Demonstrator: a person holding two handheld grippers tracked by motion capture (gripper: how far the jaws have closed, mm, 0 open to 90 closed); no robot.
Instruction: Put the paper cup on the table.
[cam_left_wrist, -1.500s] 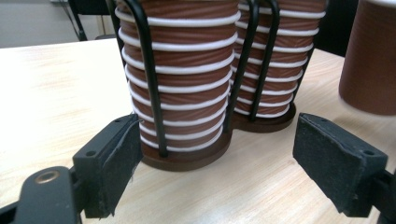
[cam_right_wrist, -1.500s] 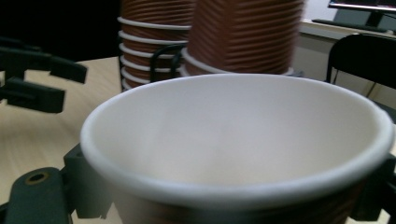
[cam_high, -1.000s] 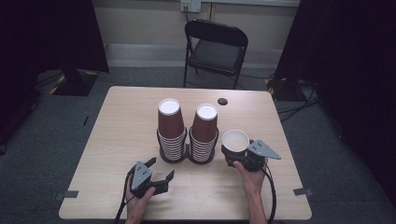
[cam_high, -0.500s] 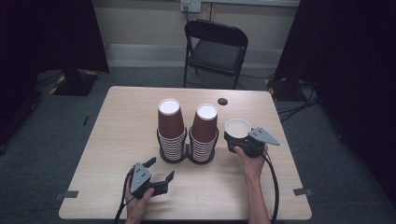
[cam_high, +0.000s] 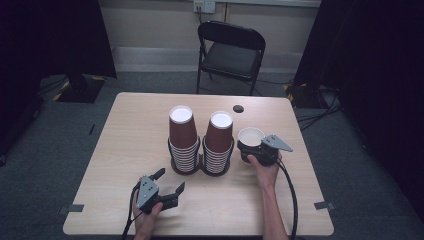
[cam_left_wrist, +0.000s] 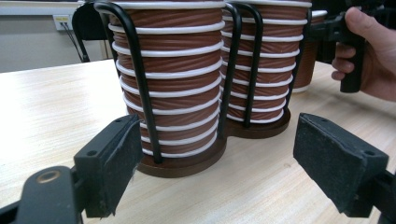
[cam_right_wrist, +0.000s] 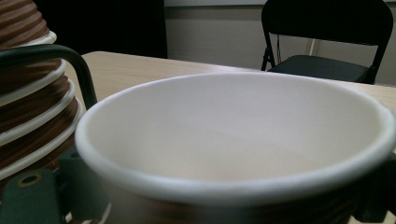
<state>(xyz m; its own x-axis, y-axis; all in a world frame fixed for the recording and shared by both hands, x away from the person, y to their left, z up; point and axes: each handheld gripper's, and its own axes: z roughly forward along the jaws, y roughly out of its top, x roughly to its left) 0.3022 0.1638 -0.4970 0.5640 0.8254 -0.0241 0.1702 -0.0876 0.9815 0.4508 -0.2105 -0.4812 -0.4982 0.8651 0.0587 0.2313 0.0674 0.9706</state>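
I am holding the right gripper (cam_high: 252, 150) around a single brown paper cup (cam_high: 250, 137) that is standing upright on the table (cam_high: 125, 145), just beside the right-hand stack of cups (cam_high: 219, 142). In the right gripper view the cup's white rim (cam_right_wrist: 233, 182) is sitting right between my fingers, very close to the camera, with one dark finger (cam_right_wrist: 77, 186) showing at its left side. The jaws have just been opening with the cup between them; whether the pads are touching its wall I cannot tell, since the cup is hiding them.

I am resting the left gripper (cam_high: 169, 186) low over the table, its fingers spread wide with nothing between them. In the left gripper view, both pads (cam_left_wrist: 114, 165) are standing well apart, and straight ahead of them is the black wire holder (cam_left_wrist: 140, 88) with its two stacks of ribbed brown cups (cam_left_wrist: 170, 79), near the fingertips but not touching. Beyond the far stack, the other hand (cam_left_wrist: 373, 60) is gripping its handle next to the single cup.

Past the stacks, a folding chair (cam_high: 231, 52) is standing behind the table.
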